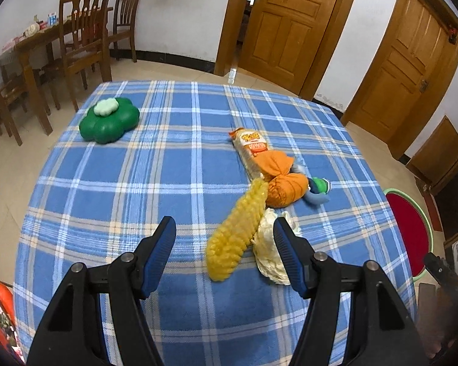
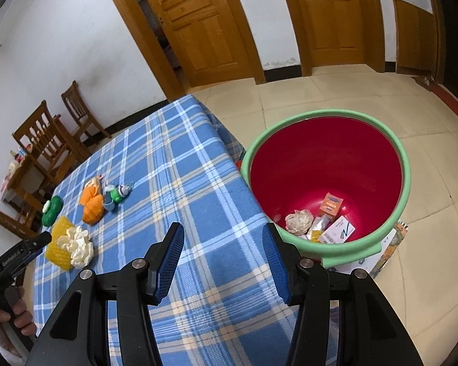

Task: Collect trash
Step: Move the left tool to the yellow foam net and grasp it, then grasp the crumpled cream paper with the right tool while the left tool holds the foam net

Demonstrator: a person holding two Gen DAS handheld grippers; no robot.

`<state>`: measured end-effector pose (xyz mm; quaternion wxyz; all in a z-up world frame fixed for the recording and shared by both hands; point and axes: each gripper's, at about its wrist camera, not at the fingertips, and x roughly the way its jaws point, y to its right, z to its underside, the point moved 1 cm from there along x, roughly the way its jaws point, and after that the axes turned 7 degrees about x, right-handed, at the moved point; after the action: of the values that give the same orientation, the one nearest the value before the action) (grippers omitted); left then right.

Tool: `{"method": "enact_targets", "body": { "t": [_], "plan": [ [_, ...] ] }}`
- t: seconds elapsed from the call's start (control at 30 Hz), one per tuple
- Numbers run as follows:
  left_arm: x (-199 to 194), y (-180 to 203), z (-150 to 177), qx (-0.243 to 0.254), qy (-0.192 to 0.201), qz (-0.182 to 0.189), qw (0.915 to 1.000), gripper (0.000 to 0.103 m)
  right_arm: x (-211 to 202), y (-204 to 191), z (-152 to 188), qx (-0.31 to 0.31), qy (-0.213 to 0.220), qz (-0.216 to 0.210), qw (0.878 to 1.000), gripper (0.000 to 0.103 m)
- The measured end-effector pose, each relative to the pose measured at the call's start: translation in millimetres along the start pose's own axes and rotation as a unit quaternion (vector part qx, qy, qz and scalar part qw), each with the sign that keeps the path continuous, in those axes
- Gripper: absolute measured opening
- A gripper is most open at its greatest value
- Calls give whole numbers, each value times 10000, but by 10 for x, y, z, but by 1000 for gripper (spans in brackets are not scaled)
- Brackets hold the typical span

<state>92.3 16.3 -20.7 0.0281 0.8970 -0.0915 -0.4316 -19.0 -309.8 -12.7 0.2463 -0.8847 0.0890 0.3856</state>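
Trash already lies in the red bin (image 2: 326, 152), yet crumpled paper (image 1: 270, 250) and yellow netting (image 1: 236, 235) remain on the counter (image 1: 137, 183), both grippers' fingers spread, holding nothing.

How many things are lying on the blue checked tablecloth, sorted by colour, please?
Green: 2, the flower-shaped green box and the small green toy
Orange: 2, the orange cloth bundle and the orange biscuit packet
Yellow: 1, the yellow foam net
White: 1, the crumpled white paper
Total: 6
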Motion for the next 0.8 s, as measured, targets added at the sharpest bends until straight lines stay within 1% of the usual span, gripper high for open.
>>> {"method": "enact_targets", "body": {
  "t": [0.07, 0.13, 0.3, 0.37, 0.53, 0.67, 0.8],
  "plan": [
    [47, -32, 20, -56, -53, 108, 9999, 64, 4, -18, 4, -17, -11, 8, 10000, 55],
    [82, -39, 41, -83, -86, 242, 9996, 57, -4, -26, 7, -32, -14, 15, 10000, 55],
    [183, -67, 106, -240, -230, 693, 9970, 25, 21, -91, 2, -106, -40, 22, 9999, 55],
    [194, -63, 127, -258, -242, 819, 9960, 17, 31, -133, 4, -166, -54, 6, 9998, 55],
    [102, -75, 141, -163, -111, 878, 9959, 14, 77, -289, 13, -363, -117, -66, 9992, 55],
    [-38, -162, 120, -178, 76, 749, 9970, 14, 100, -446, 18, -510, -134, -170, 9985, 55],
    [-111, -290, 109, -308, 149, 678, 9971, 14, 141, -668, 34, -734, -160, -314, 9967, 55]
  ]
}}
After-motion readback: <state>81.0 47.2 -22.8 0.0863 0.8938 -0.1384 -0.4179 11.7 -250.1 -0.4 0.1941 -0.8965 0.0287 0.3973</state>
